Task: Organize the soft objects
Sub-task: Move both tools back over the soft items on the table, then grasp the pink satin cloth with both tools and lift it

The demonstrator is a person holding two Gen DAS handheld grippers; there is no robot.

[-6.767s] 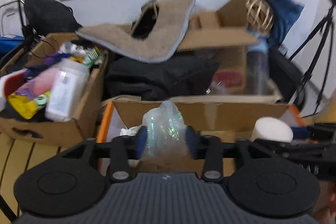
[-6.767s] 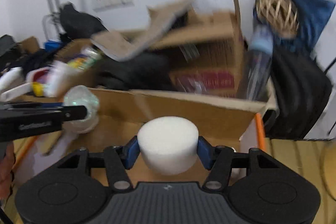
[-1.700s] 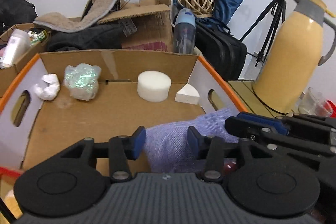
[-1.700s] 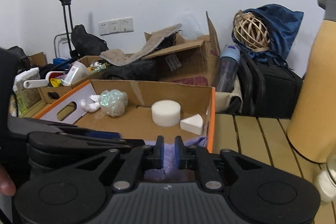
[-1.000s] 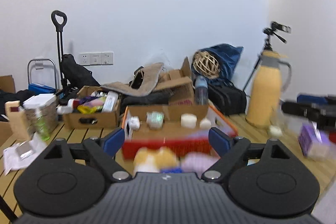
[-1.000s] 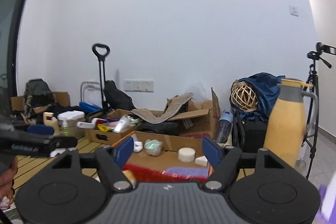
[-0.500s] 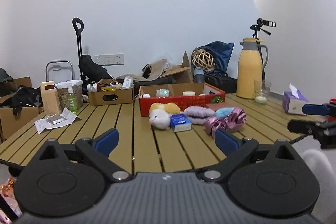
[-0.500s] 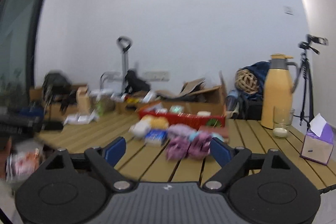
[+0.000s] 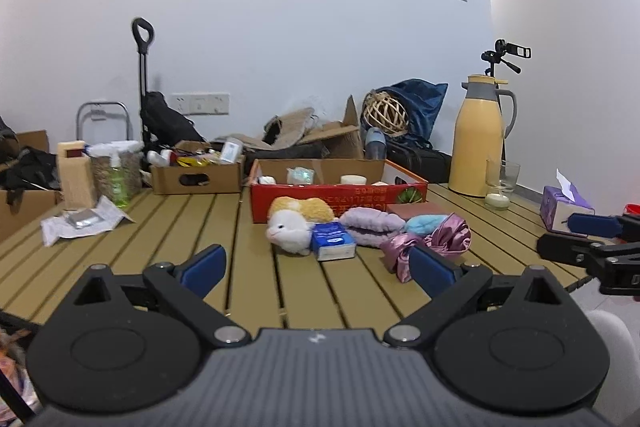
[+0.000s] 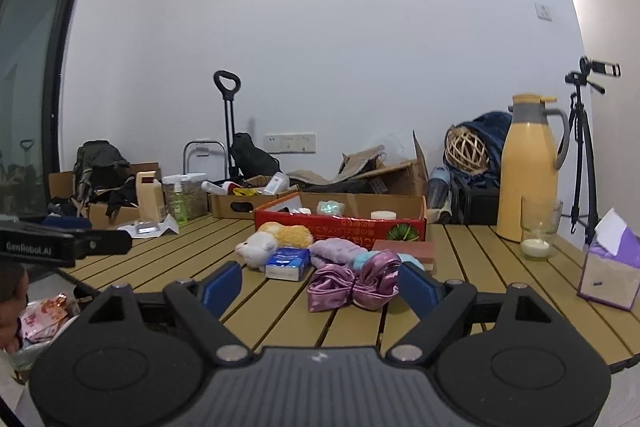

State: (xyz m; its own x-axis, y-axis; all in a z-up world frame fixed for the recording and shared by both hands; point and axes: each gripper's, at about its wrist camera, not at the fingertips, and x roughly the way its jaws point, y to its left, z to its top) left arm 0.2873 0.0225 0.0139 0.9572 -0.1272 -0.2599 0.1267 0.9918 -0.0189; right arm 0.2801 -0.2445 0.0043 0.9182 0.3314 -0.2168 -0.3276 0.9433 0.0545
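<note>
With both grippers, left point(image 9: 318, 267) and right point(image 10: 320, 285), gaping wide and holding nothing, jaws of the right just closing slightly, seen before the red box point(image 9: 340, 195): plush toy point(image 9: 296, 221), purple cloth point(image 9: 374, 223), pink bow point(image 10: 354, 283) on the table point(image 9: 192, 223).

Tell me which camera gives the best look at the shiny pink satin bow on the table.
The right wrist view: the pink satin bow lies whole and unobstructed between that gripper's open fingers. In the left wrist view the bow sits off to the right, partly cut off by a blue fingertip.
</note>
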